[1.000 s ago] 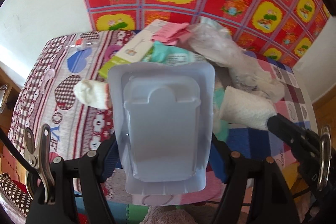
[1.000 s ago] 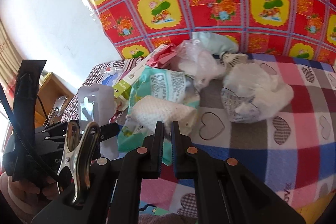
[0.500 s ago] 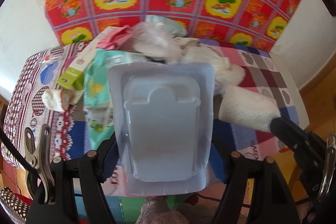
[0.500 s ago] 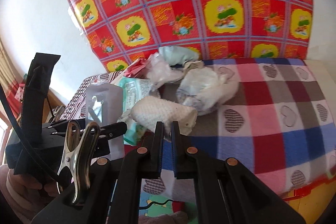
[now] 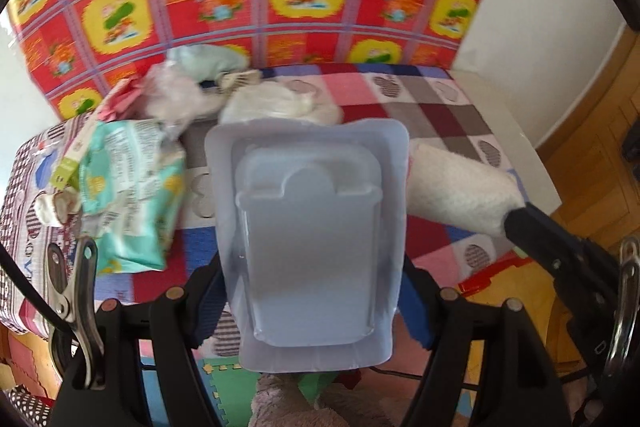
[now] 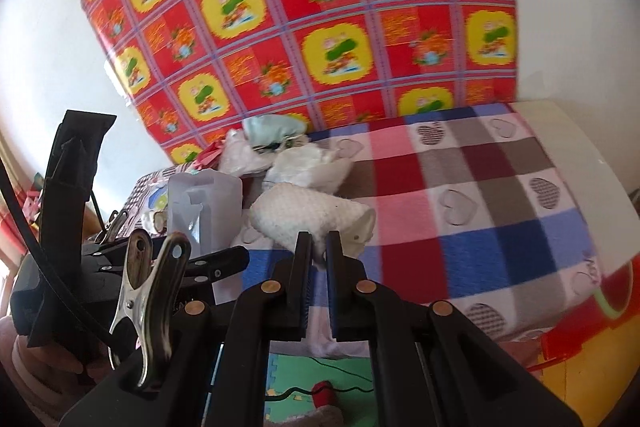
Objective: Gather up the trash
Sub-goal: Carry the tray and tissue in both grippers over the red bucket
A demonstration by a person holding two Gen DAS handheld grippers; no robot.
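Left wrist view: left claw (image 5: 310, 291) grips a clear plastic blister tray (image 5: 308, 227), carried rightward across the counter (image 5: 440, 115) since a second ago; remaining trash, a wipes packet (image 5: 128, 183) among it, lies behind. Right wrist view: right claw (image 6: 318, 247) clenched on a white paper wad (image 6: 308, 213), likewise travelling; no bin visible.

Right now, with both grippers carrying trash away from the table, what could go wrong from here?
1. The left gripper grips the clear plastic blister tray only by its side edges; the thin, smooth shell could flex and slip out.
2. The right gripper pinches just a corner of the crumpled white paper towel; most of it hangs free, so it could tear or drop.
3. The tray fills the left wrist view, hiding whatever lies straight ahead.
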